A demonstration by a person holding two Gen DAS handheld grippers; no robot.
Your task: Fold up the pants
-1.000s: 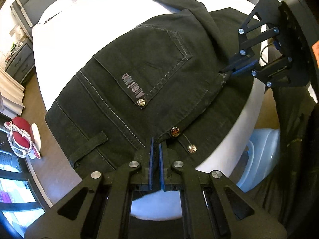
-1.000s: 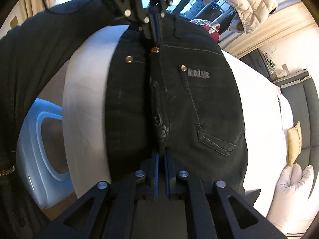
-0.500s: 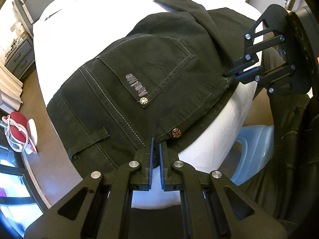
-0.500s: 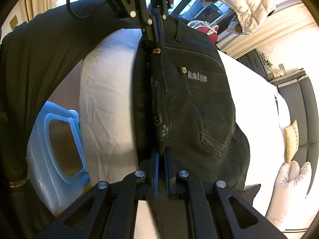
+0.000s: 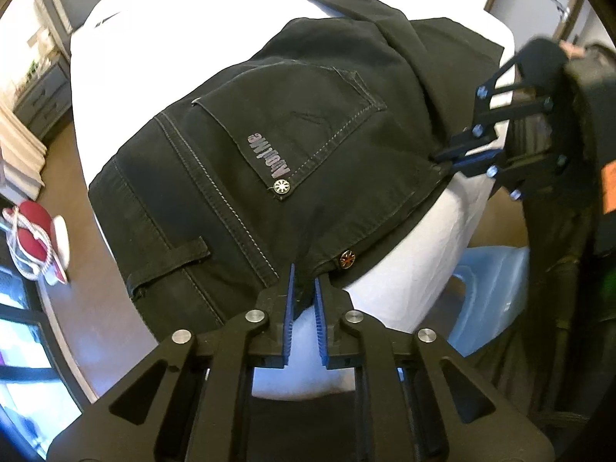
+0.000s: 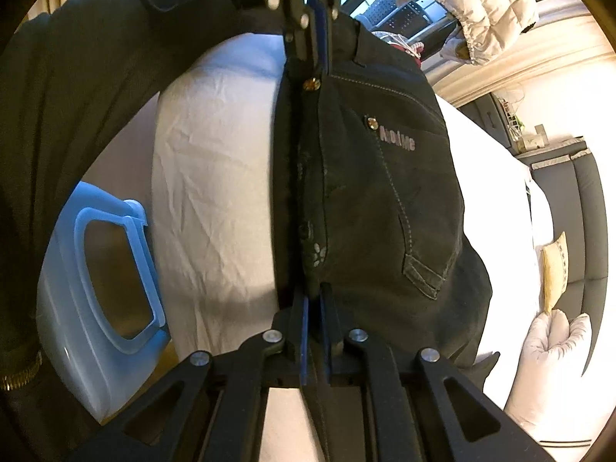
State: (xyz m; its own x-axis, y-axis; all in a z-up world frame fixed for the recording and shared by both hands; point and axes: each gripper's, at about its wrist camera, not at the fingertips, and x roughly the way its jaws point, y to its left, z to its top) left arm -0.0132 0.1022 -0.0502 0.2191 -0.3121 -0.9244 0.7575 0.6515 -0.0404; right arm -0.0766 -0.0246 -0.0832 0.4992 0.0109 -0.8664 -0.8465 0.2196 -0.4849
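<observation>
Flanking the bed [image 6: 215, 177]: blue tub [image 6: 96, 300], shoe [image 5: 36, 231].

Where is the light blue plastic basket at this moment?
The light blue basket stands on the floor beside the white bed, at the left in the right wrist view and lower right in the left wrist view.

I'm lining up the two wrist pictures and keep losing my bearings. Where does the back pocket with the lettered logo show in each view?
Left wrist view: the back pocket sits in the middle of the picture, logo upside down, above the left gripper.
Right wrist view: the back pocket is right of centre, logo upright near its top.
Shared landmark: the round rivet at the pocket corner beside the logo.
</observation>
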